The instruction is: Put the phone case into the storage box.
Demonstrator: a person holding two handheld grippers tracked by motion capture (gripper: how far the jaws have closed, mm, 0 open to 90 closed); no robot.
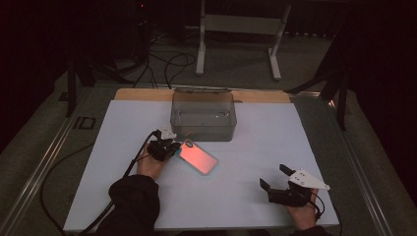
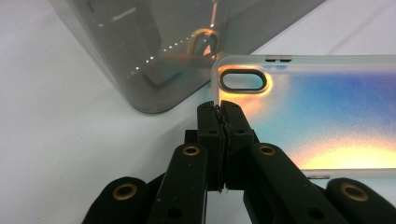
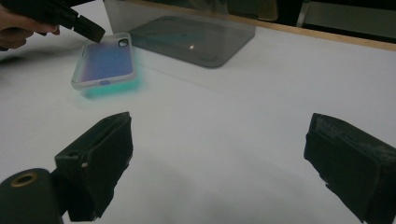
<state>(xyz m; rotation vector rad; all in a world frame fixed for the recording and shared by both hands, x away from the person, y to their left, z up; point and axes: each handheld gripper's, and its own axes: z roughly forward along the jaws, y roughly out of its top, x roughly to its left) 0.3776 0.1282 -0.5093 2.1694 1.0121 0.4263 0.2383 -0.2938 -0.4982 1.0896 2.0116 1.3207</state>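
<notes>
Your left gripper (image 2: 219, 109) is clamped on the thin corner lip of the iridescent phone case (image 2: 322, 112), which lies mid-tabletop just before the clear plastic box (image 1: 203, 117), so it may slip free when lifted, while your right gripper (image 1: 275, 178) rests with its jaws apart near the front right corner.

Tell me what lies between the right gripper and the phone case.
Nothing: in the high view, only bare white table surface separates the open right gripper from the phone case. The right gripper view shows the same.
</notes>
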